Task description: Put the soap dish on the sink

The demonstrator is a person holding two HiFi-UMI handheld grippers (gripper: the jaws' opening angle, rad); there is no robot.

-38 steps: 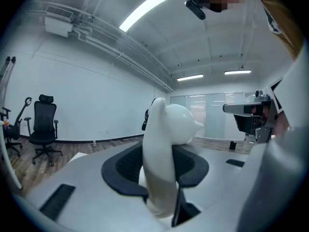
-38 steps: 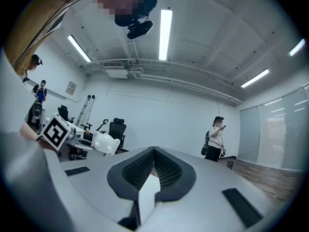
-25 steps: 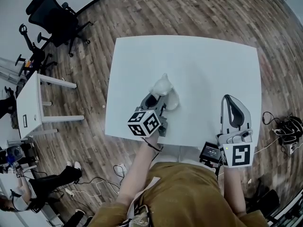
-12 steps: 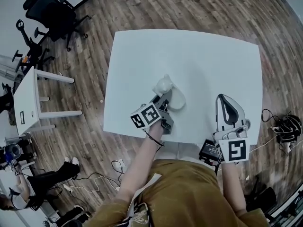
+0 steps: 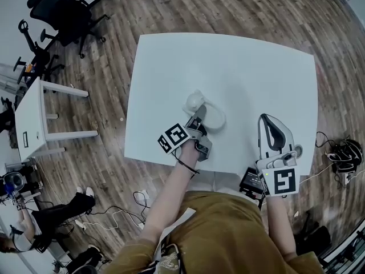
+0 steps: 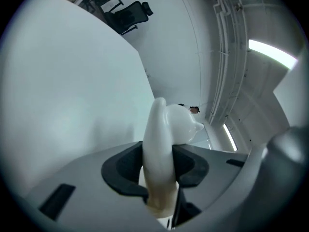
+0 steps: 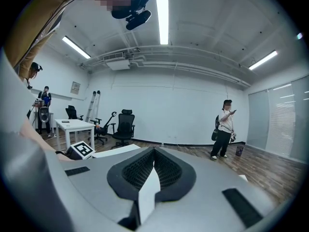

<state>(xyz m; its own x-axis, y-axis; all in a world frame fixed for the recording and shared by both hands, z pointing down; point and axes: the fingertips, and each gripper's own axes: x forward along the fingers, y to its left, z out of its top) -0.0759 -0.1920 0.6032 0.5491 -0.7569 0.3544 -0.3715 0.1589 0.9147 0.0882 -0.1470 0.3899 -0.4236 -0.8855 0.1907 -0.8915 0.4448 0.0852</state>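
Glossy, smooth white soap dish (image 6: 159,144); matt white table (image 5: 256,73); wood-plank floor (image 5: 228,10)

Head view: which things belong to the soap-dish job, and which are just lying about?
Job: glossy white soap dish, gripped by left tongs; white rectangular table.
Lying about: black office chairs; small white side table; black box at table edge; shut, empty right tongs.
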